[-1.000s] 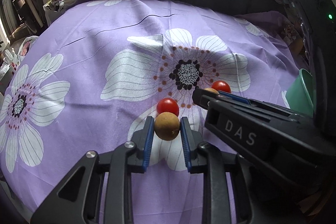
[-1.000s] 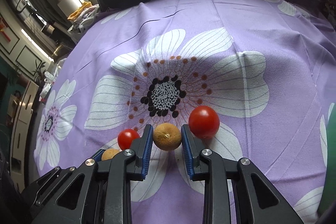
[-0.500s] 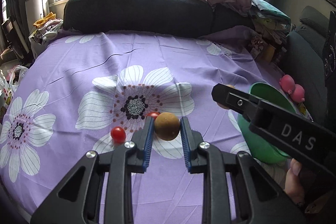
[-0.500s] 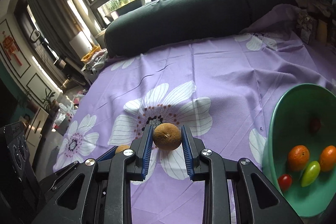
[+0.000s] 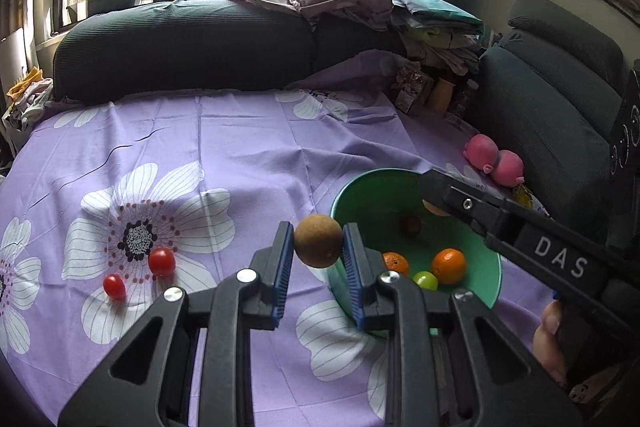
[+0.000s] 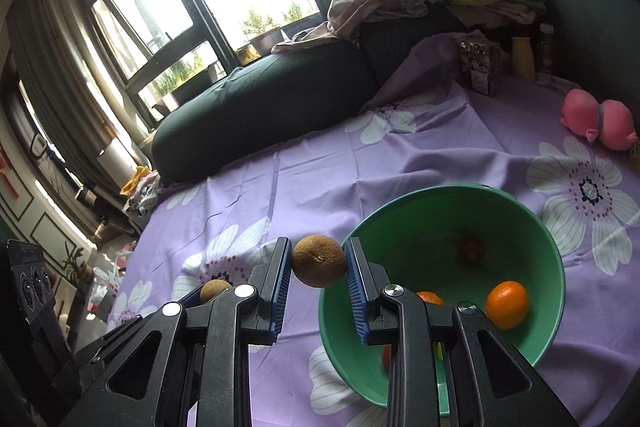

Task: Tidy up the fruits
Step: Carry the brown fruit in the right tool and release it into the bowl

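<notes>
Both sets of fingers [image 5: 347, 259] are clamped on fruit: the left gripper [image 5: 318, 251] holds a smooth brown fruit [image 5: 318, 241], the right gripper [image 6: 318, 263] a rough brown fruit [image 6: 318, 260]. Each hangs near the left rim of the green bowl [image 6: 554, 251] (oranges already inside). Premature release risks a rim strike and rolling across the purple cloth [image 5: 248, 147].
</notes>
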A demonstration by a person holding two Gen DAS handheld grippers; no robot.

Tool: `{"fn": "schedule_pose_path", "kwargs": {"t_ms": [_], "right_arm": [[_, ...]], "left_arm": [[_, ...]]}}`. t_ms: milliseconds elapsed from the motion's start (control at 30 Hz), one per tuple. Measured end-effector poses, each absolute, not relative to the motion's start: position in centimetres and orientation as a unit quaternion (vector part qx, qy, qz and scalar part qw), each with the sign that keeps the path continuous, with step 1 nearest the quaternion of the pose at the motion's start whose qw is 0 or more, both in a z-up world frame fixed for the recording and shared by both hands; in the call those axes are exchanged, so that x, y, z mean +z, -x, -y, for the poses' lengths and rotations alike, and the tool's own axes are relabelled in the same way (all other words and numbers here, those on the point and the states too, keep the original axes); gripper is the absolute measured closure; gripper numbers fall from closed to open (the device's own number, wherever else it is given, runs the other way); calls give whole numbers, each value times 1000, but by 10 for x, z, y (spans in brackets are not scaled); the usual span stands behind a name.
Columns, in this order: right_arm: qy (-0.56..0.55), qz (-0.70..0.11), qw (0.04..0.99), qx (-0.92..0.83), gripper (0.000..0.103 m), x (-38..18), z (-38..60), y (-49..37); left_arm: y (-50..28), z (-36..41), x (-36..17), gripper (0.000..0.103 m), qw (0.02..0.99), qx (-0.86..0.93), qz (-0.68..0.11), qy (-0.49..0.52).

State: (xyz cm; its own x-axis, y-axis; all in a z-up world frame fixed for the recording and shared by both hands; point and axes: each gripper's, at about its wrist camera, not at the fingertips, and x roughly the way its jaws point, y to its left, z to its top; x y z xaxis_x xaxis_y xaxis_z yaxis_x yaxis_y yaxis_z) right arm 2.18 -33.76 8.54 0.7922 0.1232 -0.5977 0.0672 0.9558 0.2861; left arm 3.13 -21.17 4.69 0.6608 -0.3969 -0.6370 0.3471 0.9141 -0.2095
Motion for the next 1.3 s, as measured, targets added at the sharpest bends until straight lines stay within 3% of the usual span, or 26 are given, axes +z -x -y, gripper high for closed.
{"fn": "schedule_pose_path", "kwargs": {"t_ms": [500,933,1033,1067,1133,1300], "right_arm": [[-166,-337,926,-44,74,74,400,-11],[-160,-365,914,-76,74,66,407,-17],[-151,-364,916,-74,74,69,402,-18],[-151,-363,917,-70,72,70,401,-18],[-152,-361,918,-64,55,71,397,-19],[-145,-355,922,-51,51,75,379,-24]], "left_arm": [[-37,288,25,78,884,-253,-394,4],[-41,300,14,78,866,-269,-421,6],[-40,294,16,70,867,-267,-420,13],[-40,291,17,65,870,-263,-418,14],[-38,282,20,60,875,-255,-411,16],[-39,248,27,56,886,-226,-404,32]]}}
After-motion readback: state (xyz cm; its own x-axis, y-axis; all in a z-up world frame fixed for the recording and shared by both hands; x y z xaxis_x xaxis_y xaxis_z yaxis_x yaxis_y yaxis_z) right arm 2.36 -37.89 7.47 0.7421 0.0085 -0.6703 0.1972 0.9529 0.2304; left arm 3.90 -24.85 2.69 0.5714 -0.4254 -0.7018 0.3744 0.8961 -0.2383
